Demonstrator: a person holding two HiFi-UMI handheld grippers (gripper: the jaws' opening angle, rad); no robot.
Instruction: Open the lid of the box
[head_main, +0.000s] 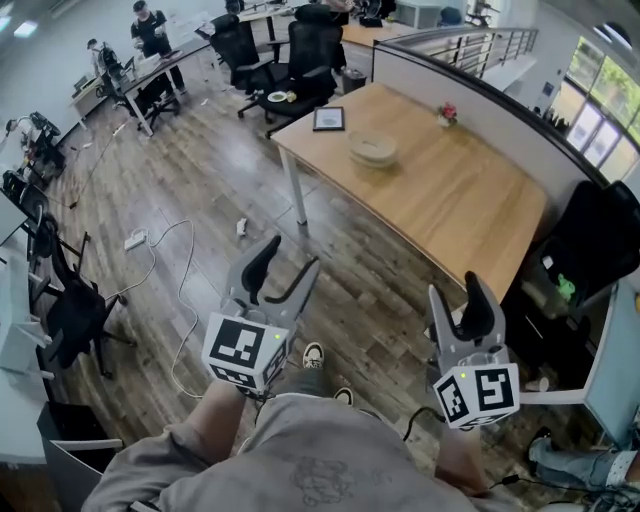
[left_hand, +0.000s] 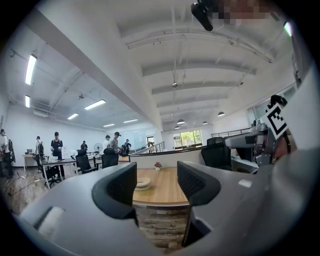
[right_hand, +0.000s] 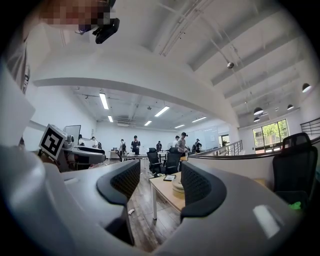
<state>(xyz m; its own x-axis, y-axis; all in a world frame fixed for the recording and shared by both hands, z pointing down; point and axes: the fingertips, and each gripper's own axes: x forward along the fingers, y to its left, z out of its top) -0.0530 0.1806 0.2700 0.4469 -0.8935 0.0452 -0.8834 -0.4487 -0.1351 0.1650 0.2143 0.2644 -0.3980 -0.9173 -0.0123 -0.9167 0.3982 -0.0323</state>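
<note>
A round, pale, flat box (head_main: 372, 148) with its lid on sits on the far part of a wooden table (head_main: 470, 200). It also shows between the jaws in the left gripper view as the box (left_hand: 143, 183), and small in the right gripper view (right_hand: 177, 186). My left gripper (head_main: 288, 258) hangs over the floor, well short of the table's near corner, open with nothing between its fingers. My right gripper (head_main: 455, 295) is held beside the table's near edge, also open and empty. Both point level toward the table.
A dark framed card (head_main: 328, 118) and a small flower pot (head_main: 447, 114) stand on the table. Black office chairs (head_main: 300, 60) are behind it, another chair (head_main: 590, 250) to the right. Cables (head_main: 170, 270) lie on the wood floor. People work at desks (head_main: 150, 40) at the back left.
</note>
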